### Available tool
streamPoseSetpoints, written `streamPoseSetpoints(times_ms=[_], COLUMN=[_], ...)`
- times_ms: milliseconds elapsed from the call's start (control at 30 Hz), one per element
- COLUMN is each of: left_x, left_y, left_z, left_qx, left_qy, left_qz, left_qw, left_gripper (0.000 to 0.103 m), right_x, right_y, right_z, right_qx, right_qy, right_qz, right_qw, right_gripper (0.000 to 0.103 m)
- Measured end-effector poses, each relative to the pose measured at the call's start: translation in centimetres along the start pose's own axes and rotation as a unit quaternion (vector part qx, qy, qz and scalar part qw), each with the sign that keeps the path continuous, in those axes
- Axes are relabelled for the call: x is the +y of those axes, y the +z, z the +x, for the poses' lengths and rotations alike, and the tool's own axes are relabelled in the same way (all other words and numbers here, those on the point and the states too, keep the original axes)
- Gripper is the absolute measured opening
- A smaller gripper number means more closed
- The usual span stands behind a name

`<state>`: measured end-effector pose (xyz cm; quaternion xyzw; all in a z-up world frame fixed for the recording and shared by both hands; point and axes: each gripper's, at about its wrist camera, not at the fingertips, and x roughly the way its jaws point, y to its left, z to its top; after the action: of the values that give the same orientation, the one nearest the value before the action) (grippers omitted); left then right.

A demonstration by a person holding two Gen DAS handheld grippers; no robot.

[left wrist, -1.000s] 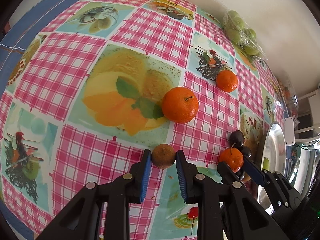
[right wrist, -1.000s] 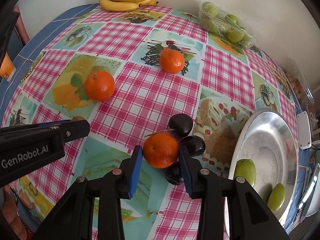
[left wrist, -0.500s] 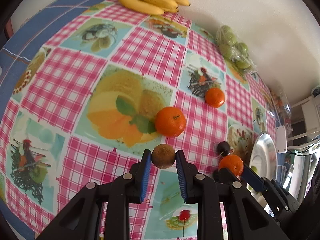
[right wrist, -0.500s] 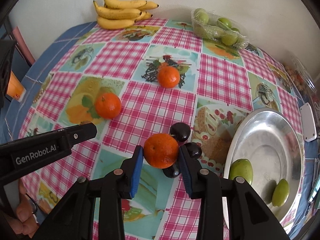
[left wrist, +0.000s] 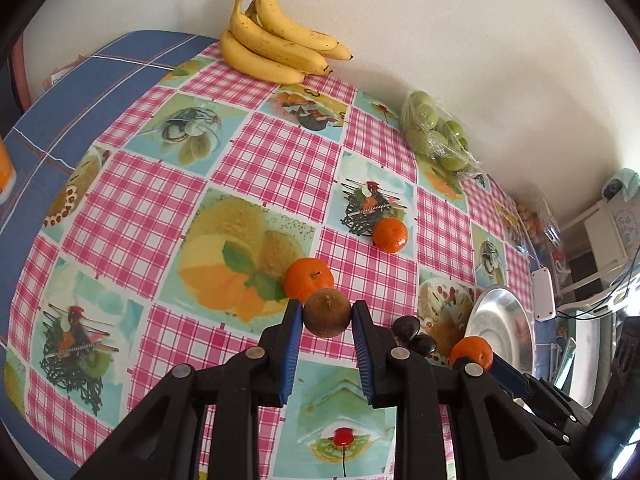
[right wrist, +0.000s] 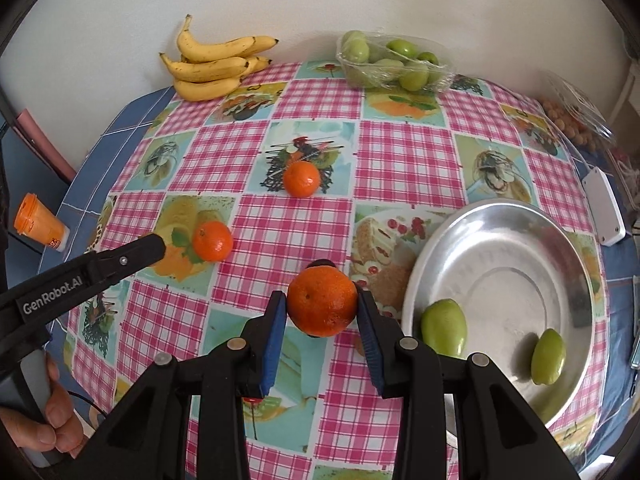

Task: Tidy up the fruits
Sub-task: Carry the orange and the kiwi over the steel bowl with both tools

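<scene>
The kiwi [left wrist: 327,314] is sitting clamped between the left gripper [left wrist: 326,326] pads, above the tablecloth [left wrist: 276,160]. Only the right wrist view is showing two green fruits [right wrist: 444,327] in the metal bowl [right wrist: 500,240]; beside it, the right gripper [right wrist: 322,320] is clenching an orange [right wrist: 322,302].

Left gripper [left wrist: 326,316] and right gripper [right wrist: 322,310], both angled steeply downward, jaws clamped; left hand [right wrist: 48,420] wrapping its handle.

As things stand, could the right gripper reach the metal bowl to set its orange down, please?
Probably yes. The right gripper is shut on the orange, and the metal bowl lies just to its right with nothing between them. Two green fruits lie near the bowl's front, but most of it is bare.
</scene>
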<state>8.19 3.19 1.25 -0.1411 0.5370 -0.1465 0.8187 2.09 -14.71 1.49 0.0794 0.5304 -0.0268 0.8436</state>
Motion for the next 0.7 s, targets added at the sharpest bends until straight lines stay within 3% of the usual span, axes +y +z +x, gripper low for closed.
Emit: streamPoseSetpoints(times_ms=[400, 700], left_x=[-4.3, -11.1], left_y=[-1.8, -5.3], left_z=[1.1, 2.6], left_qx=[0.018, 0.045], left_qy=[0.001, -0.016], left_qz=[0.059, 0.154], left_qw=[0.9981, 0.9869], left_gripper=[0.027, 0.027], right_x=[-7.7, -14.8], right_y=[-0.8, -2.3], right_z=[-1.2, -2.9], right_qx=[0.002, -0.008], right_qy=[-0.011, -0.038], right_qz=[0.1, 0.187], right_qw=[0.995, 0.982], right_gripper=[0.038, 0.038])
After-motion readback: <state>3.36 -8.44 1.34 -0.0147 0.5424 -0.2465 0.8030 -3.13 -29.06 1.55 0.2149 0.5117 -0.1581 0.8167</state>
